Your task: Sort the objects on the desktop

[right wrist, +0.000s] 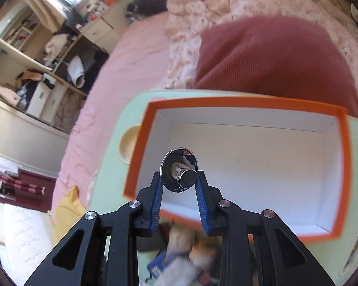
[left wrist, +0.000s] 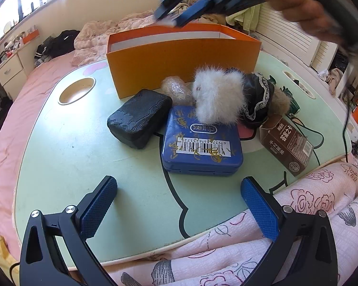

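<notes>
Across the pink-sheeted bed [left wrist: 23, 131] sits your pale green lap table [left wrist: 71, 147] with a cartoon print and a round cup recess at its far left corner. At the table's far side stands the open orange cardboard box [left wrist: 179, 59], white inside and, from what the right wrist view shows, holding nothing on its floor [right wrist: 262, 166]. In front of it your things crowd together: a blue rectangular tin [left wrist: 201, 143] with gold script and a barcode label lies flat near the middle, a black textured rectangular case [left wrist: 139, 118] touches its left edge, and a fluffy white fur toy [left wrist: 218, 95] in a black lace-trimmed dress rests on the tin's far edge. To the right lies a brown milk carton [left wrist: 286, 140] on its side, and just behind the case sits a small clear-wrapped lump [left wrist: 176, 89] against the box wall. Your left gripper [left wrist: 179, 205] hovers low over the near table edge, its blue-padded fingers spread wide with nothing between them. Your right gripper [right wrist: 179, 178] is above the box opening, fingers clamped on a small shiny round metal cup-like piece [right wrist: 179, 172]; in the left wrist view that gripper [left wrist: 176, 12] appears blurred above the box's far rim.
</notes>
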The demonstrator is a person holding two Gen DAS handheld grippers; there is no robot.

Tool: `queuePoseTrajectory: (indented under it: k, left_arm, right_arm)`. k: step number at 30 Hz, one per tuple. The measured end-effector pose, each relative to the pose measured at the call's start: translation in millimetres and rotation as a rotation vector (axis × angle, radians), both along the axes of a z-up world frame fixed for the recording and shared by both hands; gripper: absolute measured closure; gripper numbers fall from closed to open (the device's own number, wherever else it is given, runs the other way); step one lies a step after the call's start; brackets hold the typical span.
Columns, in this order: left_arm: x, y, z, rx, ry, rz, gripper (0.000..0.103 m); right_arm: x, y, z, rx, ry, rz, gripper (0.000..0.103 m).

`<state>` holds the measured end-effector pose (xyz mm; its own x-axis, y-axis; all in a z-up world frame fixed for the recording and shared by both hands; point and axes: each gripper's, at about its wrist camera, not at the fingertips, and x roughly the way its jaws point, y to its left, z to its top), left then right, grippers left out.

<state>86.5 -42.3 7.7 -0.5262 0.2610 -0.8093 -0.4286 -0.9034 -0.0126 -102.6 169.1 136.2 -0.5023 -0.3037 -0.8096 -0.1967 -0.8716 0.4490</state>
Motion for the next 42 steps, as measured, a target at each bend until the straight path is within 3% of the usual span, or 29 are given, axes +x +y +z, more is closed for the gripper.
queuePoseTrajectory:
  k: [4, 7, 11, 13, 14, 18, 26, 33, 42]
  left_arm:
    - [1, 0, 0, 0.000, 0.000, 0.000, 0.000]
    - [0, -1, 0, -0.002, -0.001, -0.001, 0.000]
    - [0, -1, 0, -0.001, 0.000, 0.000, 0.000]
    - [1, -1, 1, -0.002, -0.001, 0.001, 0.000]
    - [1, -1, 1, -0.003, -0.001, 0.002, 0.000]
    - [2, -2, 2, -0.004, -0.002, 0.002, 0.000]
    - [1, -2, 2, -0.003, -0.001, 0.003, 0.000]
    - [0, -3, 2, -0.001, 0.000, 0.001, 0.000]
    - [0, -3, 2, -0.001, -0.001, 0.002, 0.000]
  right_arm:
    - [53, -8, 8, 0.066, 0.039, 0.006, 0.077]
    - [86, -9, -12, 0.066, 0.012, -0.018, 0.077]
    - [109, -2, -38, 0.165, 0.006, -0.066, 0.073]
    - [114, -7, -45, 0.272, 0.041, -0.112, 0.037]
    - [116, -10, -46, 0.307, 0.056, -0.117, 0.032]
    - [112, -29, -37, 0.457, 0.094, -0.114, 0.032]
    - [67, -13, 8, 0.531, 0.135, -0.168, 0.032]
    - [21, -11, -5, 0.582, 0.082, -0.153, 0.032]
    - [28, -22, -10, 0.584, 0.107, -0.125, 0.032]
